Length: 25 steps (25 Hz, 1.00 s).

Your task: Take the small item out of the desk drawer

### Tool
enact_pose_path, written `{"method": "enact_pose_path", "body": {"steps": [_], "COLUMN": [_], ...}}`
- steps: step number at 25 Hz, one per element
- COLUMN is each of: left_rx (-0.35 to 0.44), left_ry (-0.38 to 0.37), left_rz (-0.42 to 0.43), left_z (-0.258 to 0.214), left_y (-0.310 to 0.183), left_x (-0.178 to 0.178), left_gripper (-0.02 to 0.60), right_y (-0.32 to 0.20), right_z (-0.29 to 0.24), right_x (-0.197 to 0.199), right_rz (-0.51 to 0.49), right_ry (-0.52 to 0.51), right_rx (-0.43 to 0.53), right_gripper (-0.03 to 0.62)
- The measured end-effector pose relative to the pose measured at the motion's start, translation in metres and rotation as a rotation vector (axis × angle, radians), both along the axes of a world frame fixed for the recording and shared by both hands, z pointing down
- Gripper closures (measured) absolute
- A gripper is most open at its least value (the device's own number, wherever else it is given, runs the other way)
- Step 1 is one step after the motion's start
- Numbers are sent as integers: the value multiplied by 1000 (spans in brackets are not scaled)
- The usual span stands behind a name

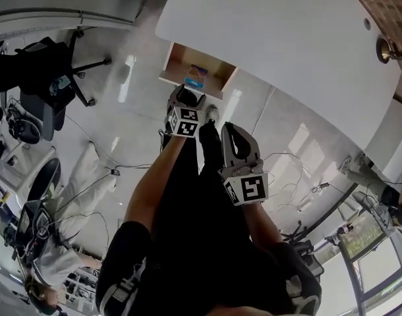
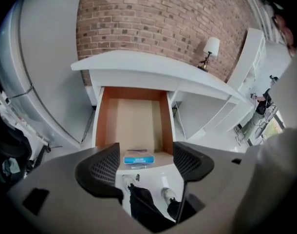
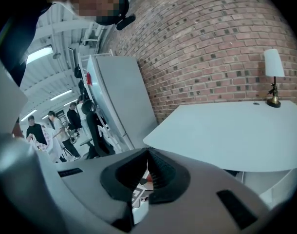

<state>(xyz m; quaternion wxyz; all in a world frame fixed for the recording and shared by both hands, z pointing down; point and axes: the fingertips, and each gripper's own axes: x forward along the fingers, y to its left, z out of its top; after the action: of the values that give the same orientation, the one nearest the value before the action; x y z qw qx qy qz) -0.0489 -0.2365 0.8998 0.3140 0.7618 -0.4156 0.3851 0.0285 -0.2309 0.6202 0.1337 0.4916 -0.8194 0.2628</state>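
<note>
The white desk point(image 1: 287, 38) has its wooden drawer point(image 1: 178, 61) pulled out. A small blue box point(image 1: 197, 76) lies inside, close to the drawer's front edge. My left gripper point(image 1: 186, 93) hovers just in front of the drawer's front. In the left gripper view the jaws stand wide apart, the left gripper point(image 2: 144, 165) is open, and the blue box point(image 2: 139, 159) shows beyond the gap, untouched. The drawer floor point(image 2: 134, 116) behind the box is bare. My right gripper point(image 1: 231, 131) hangs lower and further back; its fingertips point(image 3: 153, 160) meet with nothing between them.
A small lamp point(image 2: 210, 50) stands on the desk's far right by the brick wall point(image 3: 212, 43). A black office chair point(image 1: 43, 71) and cables point(image 1: 95, 183) are on the floor at the left. A tall white cabinet point(image 3: 119, 96) and several people point(image 3: 36, 130) are behind.
</note>
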Motion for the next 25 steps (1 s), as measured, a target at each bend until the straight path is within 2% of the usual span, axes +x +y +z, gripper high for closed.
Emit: {"method": "enact_pose_path", "body": {"steps": [6,8,14,18,25], "left_rx": [-133,-151,-162,-224,-271], "left_ry": [-78,-84,-129,-156,-219], "left_rz": [-18,-20,47,22,-3], "left_z": [61,71,98,112,116], "left_y": [21,23,19,22,20], "left_x": [-11,-10,0,1,3], "left_gripper": [202,190,138,103,104], "right_y": [24,28,23,21,21], "right_z": [8,12,19,20,26], "right_x": [12,18,27,32,47], "right_rz": [22,45,79,91,123], "right_ry": [0,-4,-19,-24,-21], "right_rx": [-47,-62,-93,-96,-106], "right_gripper": [568,568,568,568,568]}}
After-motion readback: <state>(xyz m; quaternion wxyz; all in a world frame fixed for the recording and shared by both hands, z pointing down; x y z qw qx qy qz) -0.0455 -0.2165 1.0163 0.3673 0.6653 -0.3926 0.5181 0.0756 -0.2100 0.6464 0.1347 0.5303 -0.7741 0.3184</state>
